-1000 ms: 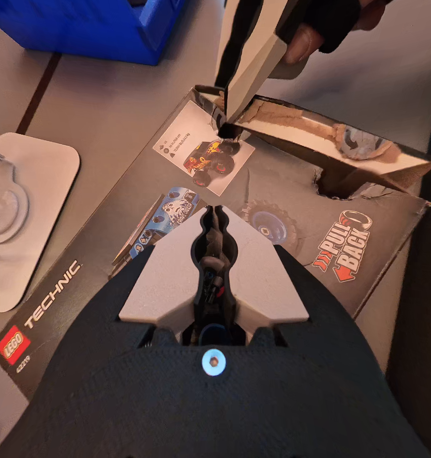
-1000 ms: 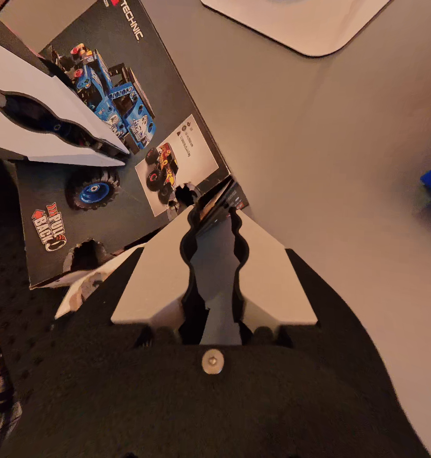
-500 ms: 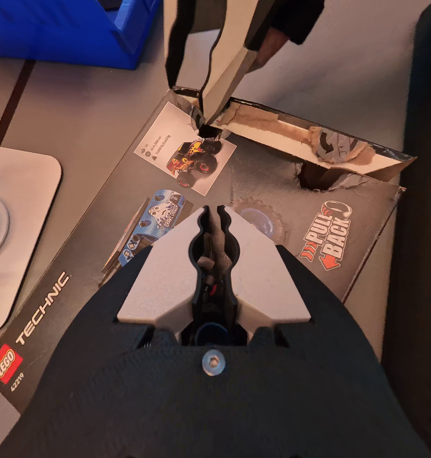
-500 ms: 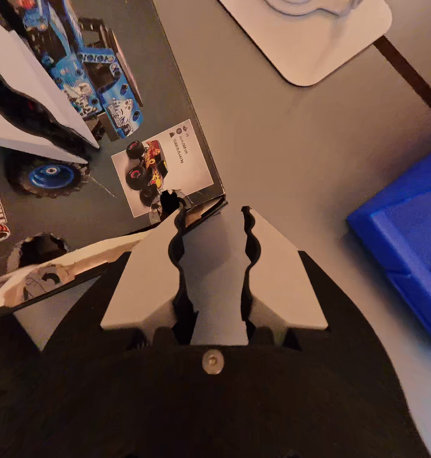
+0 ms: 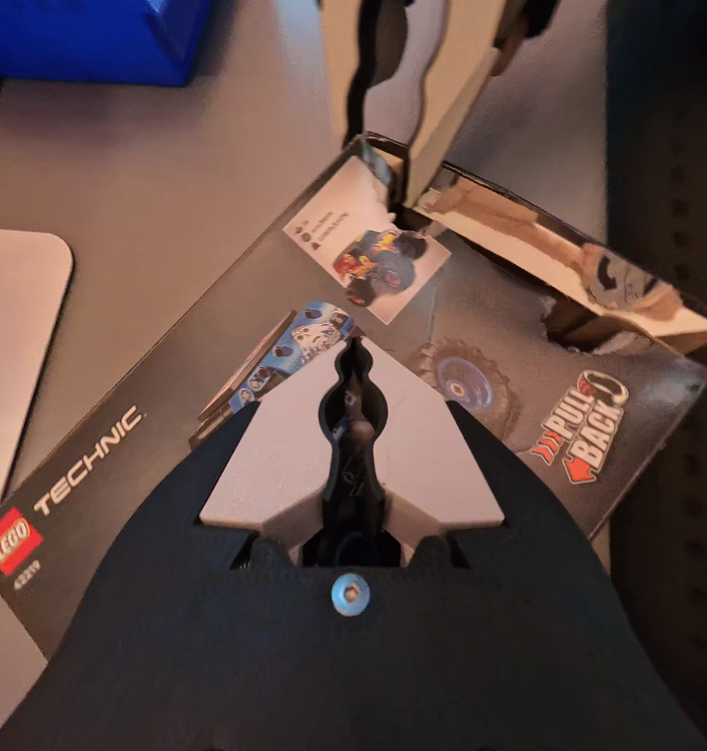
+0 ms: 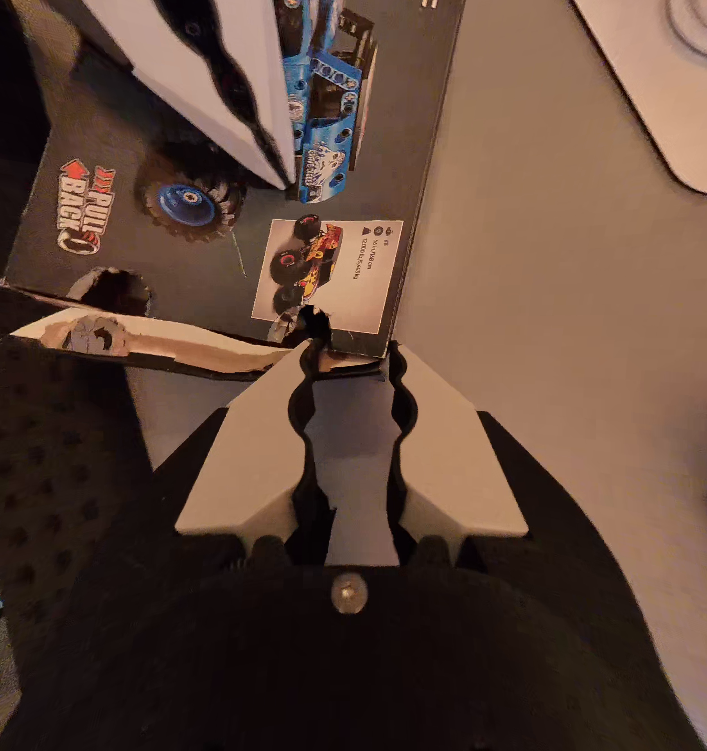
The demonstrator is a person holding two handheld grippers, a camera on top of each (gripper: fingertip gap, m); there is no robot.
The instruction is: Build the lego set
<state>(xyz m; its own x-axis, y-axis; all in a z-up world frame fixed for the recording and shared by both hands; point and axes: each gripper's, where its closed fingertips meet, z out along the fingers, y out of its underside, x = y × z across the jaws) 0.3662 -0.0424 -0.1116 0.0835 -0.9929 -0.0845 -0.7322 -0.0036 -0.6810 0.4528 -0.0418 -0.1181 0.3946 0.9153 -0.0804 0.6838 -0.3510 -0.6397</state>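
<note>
The dark Lego box (image 5: 230, 365) lies flat on the grey table, printed with a blue truck. Its end flap (image 5: 547, 260) is torn and stands open. My left gripper (image 5: 354, 343) is shut and empty, with its tips down on the box top beside the truck picture; it also shows in the right wrist view (image 6: 285, 183). My right gripper (image 6: 350, 349) is open at the box's (image 6: 222, 260) opened end. Its jaws straddle the corner, one fingertip (image 6: 303, 353) at the torn hole by the flap (image 6: 161, 345). In the left wrist view it (image 5: 378, 170) comes down from above.
A blue bin (image 5: 79, 36) stands at the far left of the table. A white rounded pad (image 5: 14, 325) lies left of the box and shows in the right wrist view (image 6: 668, 81). A dark perforated surface (image 5: 668, 528) borders the box's torn end. The left gripper's tips are roughly 9 cm from the right gripper's.
My right gripper has opened wider and let the flap corner out of its jaws, and its view has swung over the box end. My left gripper stays on the box top.
</note>
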